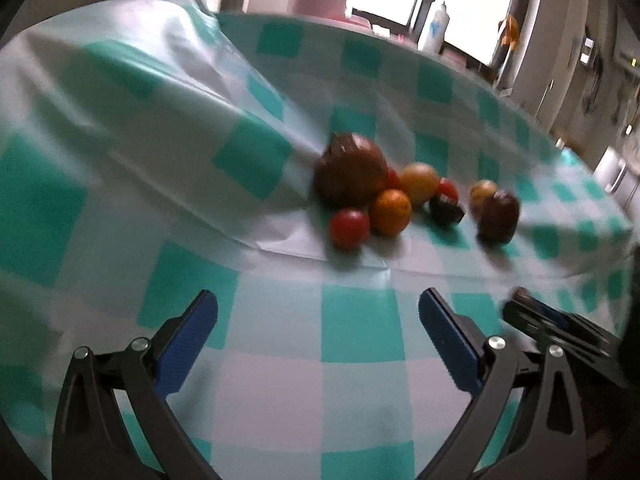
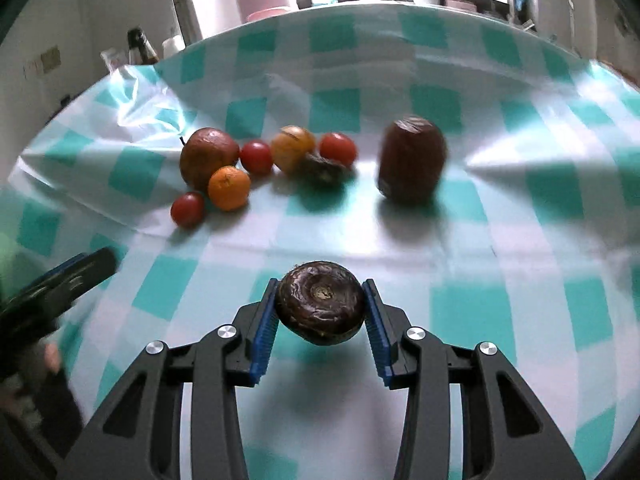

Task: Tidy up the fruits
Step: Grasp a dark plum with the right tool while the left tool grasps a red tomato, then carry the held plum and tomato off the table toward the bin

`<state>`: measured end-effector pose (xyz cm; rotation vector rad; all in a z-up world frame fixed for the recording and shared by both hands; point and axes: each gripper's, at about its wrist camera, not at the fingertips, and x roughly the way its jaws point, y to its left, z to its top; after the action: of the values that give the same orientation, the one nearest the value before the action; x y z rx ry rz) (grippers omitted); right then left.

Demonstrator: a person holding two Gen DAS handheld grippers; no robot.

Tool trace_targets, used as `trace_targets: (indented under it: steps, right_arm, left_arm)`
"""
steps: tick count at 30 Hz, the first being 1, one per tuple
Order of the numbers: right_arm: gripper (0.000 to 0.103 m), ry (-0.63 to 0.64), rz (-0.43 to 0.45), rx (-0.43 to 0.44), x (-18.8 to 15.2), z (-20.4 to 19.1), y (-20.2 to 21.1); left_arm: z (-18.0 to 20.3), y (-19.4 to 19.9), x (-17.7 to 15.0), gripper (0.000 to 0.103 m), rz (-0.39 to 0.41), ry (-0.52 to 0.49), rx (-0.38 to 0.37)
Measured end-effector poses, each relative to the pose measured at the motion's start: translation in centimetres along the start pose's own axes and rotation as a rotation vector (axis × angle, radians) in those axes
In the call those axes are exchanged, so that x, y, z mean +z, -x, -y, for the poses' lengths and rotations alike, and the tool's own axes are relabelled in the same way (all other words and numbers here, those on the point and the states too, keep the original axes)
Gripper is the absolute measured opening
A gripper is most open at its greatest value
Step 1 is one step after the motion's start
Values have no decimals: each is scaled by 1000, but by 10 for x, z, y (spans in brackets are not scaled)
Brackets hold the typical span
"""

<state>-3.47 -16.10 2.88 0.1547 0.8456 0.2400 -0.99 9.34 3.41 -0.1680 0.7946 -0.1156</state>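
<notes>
Clearly the picking-up step is in hand: the right gripper (image 2: 320, 312) has its blue pads clamped on a dark, round, flattish fruit with a ringed end (image 2: 320, 304), possibly a water chestnut, which sits between the fingers just above the green-and-white checked tablecloth (image 2: 460, 312), its shadow falling below it. The left gripper (image 1: 318, 340) stands with its jaws wide apart and nothing between them, hovering over bare cloth well short of the fruit. Further back on the cloth lies the main cluster: a large brown wrinkled fruit (image 2: 208, 156) touching a small orange (image 2: 229, 188), a cherry tomato (image 2: 187, 209) just beside the orange, a second tomato (image 2: 257, 156), a yellowish round fruit (image 2: 292, 148), a third tomato (image 2: 338, 149) and a dark shrivelled piece (image 2: 322, 170) in front of them. A reddish-brown jujube-like fruit (image 2: 412, 160) stands apart to the right of that group. No bowl or tray shows in either view, so where the fruits are meant to go cannot be told. The next move probably calls for carrying the held fruit to its like or its place without squeezing harder, then setting it down gently so that it does not roll, while the empty left gripper is free to reach for the cluster.
</notes>
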Motion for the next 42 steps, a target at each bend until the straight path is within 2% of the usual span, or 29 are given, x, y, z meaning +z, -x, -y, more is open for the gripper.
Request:
trace_targets:
  steps: [2,4,7,11,12,13,16,19,22,27,32,42]
  right_arm:
    - [41,-24,13,27,-6,5,7]
    - [41,-31,18,39,-7,4,8]
    - [41,-36,19,60,-8,3,8]
    - [41,-56,15,78,-9,8,8]
    - [41,-58,16,79,-9,8,8]
    - [41,-59,15,80,-9,8,8]
    - [41,-61,12,81,-8,8,8]
    - [41,-62,15,80,-9,7,8]
    - [41,-62,17,71,-9,6,8]
    - [41,-43,35,43,-15,-1,14]
    - [41,-14,31,46,-25,-10,26]
    - [41,16,89,31,-33,-7,67]
  left_arm:
    - [12,-13,8,100,-30,-26,23]
    - [25,-28,18,100,-36,-59,84]
    - [39,-52,30,91,-57,-120,172]
    - [41,-78,44,76,-94,-116,188]
    - [41,-82,45,71,-105,-115,182]
    - [39,-87,44,57,-121,-110,170]
    - [36,-82,42,31,-111,-120,105]
    - [30,-58,34,31,-56,-112,67]
    - [20,-26,21,31,0,-63,14]
    - [11,24,-7,31,97,-36,-8]
    - [24,40,-28,31,115,-78,-7]
    - [69,56,-60,31,110,-199,-40]
